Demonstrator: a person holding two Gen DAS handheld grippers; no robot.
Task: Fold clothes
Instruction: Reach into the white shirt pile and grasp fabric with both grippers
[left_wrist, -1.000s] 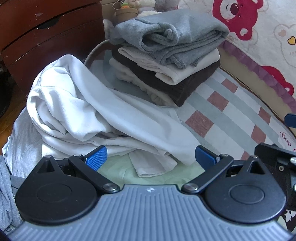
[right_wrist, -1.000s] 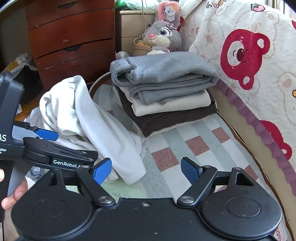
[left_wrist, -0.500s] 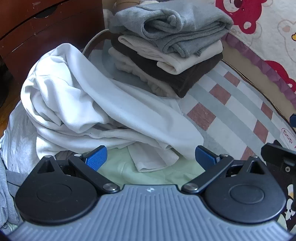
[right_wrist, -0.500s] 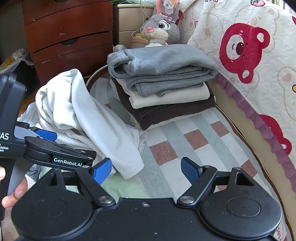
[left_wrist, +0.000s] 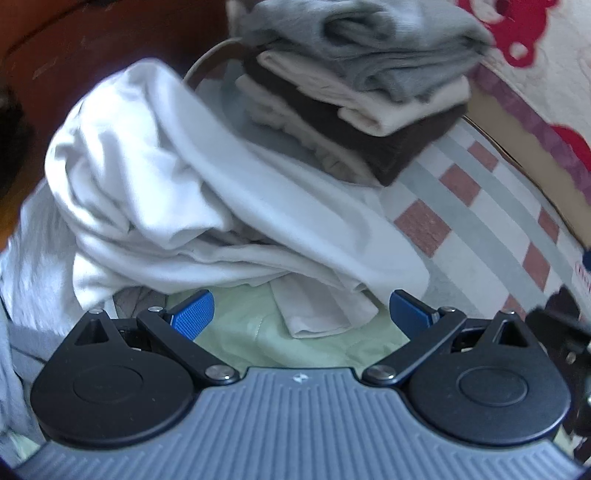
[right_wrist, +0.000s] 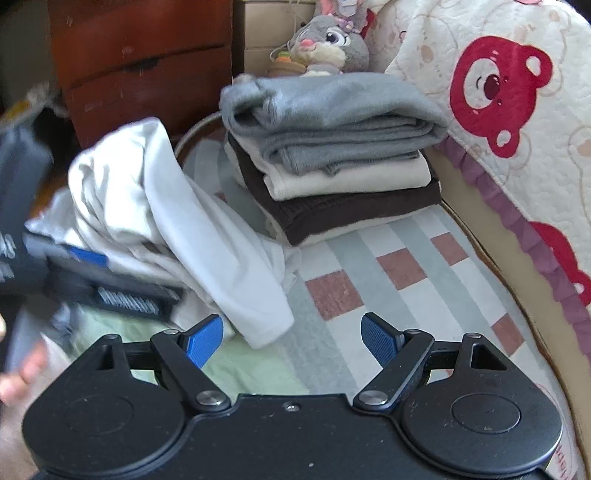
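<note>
We are picking the next garment, we judge; the white shirt (left_wrist: 192, 192) lies crumpled on the bed (right_wrist: 413, 266) beside the folded stack (right_wrist: 332, 158); left claw (left_wrist: 301, 314) and right claw (right_wrist: 291, 338) are spread, empty; next, pinch its hem.

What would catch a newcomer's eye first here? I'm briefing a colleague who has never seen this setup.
Probably the neat stack of folded clothes, grey on top of cream and brown, at the far end of the checked bed cover. To its left slumps a crumpled white garment, unfolded, draped over a pale green one. Behind the stack sits a grey plush rabbit, and a quilt with red bears runs along the right.
</note>
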